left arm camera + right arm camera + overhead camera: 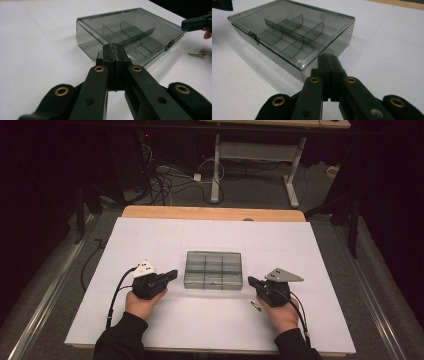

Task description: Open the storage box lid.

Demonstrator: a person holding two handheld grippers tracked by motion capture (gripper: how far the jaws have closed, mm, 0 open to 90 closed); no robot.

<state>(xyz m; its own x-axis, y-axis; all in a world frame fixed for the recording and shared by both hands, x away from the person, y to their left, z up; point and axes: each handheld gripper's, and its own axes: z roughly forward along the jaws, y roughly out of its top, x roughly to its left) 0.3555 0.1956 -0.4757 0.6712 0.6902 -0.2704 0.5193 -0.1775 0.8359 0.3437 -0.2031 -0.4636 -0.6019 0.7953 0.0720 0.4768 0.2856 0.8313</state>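
The box (213, 269), smoky clear plastic with dividers inside and its lid down, sits flat around the middle of the white worktop (150, 240), a little nearer the front edge than the back. The left gripper (172, 273) lies just off its left side and the right gripper (250, 281) just off its front right corner, each with jaws pressed together on nothing and clear of the box. A small metal clip (255, 306) lies on the worktop beside the right gripper, toward the front edge
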